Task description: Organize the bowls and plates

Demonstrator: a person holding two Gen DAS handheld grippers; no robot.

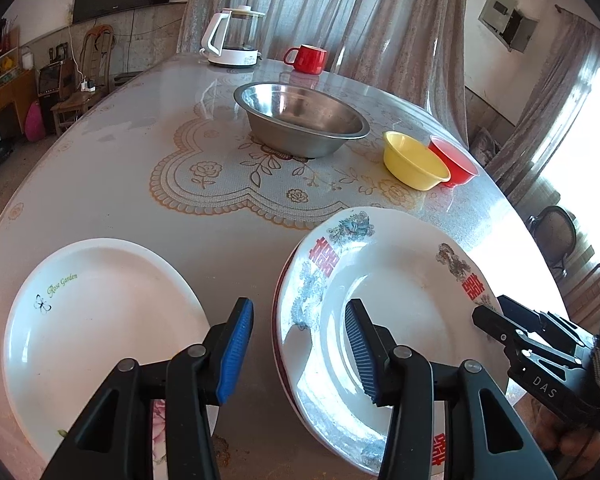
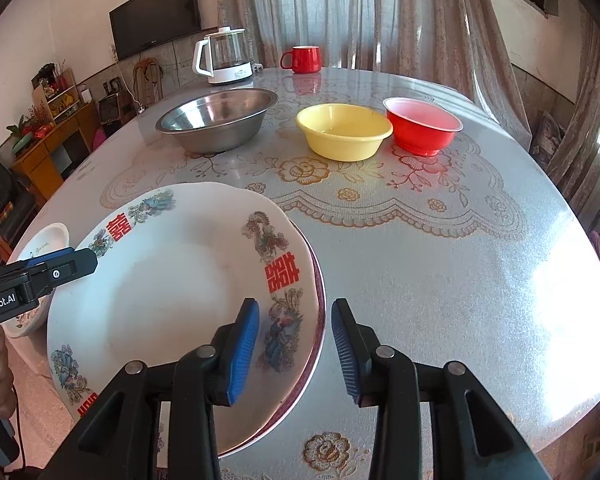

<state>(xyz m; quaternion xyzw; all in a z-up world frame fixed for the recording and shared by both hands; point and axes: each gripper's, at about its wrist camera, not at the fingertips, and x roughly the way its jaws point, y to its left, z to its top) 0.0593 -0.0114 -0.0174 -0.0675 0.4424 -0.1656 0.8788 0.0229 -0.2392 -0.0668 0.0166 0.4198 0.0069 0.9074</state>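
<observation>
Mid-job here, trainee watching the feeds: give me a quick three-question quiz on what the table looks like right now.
1. True or false: the yellow bowl is nested inside the steel basin.
2. Which sits under the double-happiness plate? A) another plate with a dark red rim B) the red mug C) bare table
3. Fill in: both the left gripper and the right gripper have their jaws ____.

Key: 1 false, they stand apart, the yellow bowl beside the red bowl. 2 A. 3 open, holding nothing.
</observation>
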